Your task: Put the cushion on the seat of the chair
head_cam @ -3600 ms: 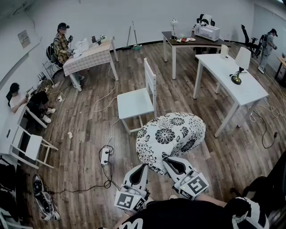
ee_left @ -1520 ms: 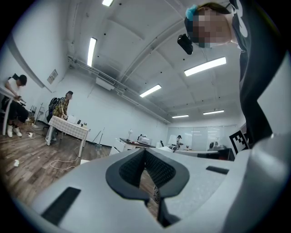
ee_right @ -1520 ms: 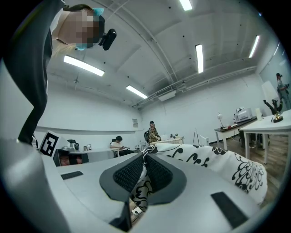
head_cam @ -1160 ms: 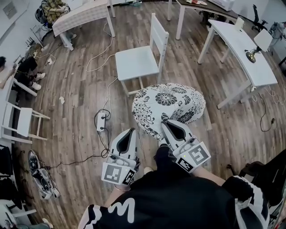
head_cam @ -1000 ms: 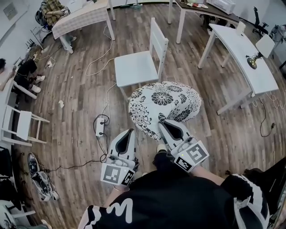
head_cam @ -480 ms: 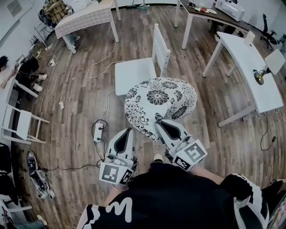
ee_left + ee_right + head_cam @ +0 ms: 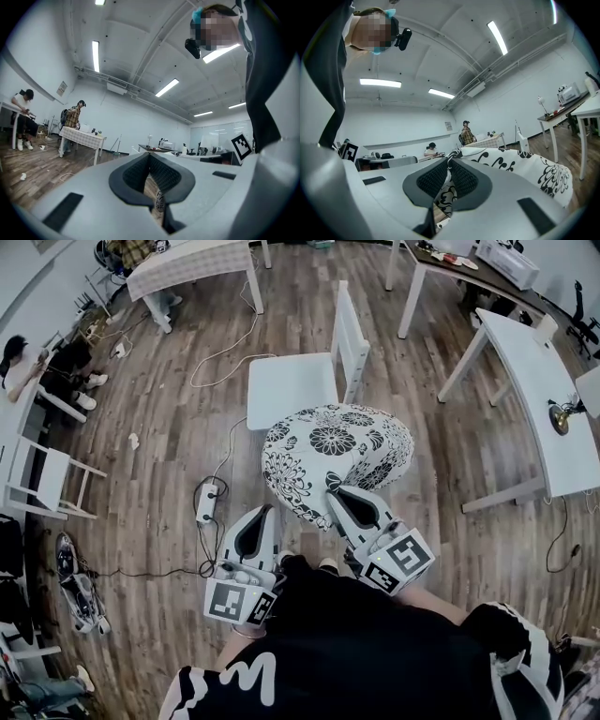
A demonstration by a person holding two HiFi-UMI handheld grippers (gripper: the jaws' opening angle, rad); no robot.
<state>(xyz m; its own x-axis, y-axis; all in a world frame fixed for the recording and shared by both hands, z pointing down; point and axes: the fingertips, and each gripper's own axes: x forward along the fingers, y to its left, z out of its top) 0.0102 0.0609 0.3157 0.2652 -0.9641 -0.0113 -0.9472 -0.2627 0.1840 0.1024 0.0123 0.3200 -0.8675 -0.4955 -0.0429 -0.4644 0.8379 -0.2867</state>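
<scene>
Cushion [image 7: 337, 451], white with black flower print, held off floor just in front of chair [image 7: 291, 385]. Its far edge overlaps seat's front rim in head view, hiding chair's front legs; whether it touches seat, unclear from above. Right gripper [image 7: 337, 493] on cushion's side away from chair, jaws clamped on fold of cover. Left gripper [image 7: 266, 512] alongside, jaw tips meeting, scrap of printed cloth caught lower between pads; firmness hard to judge.
</scene>
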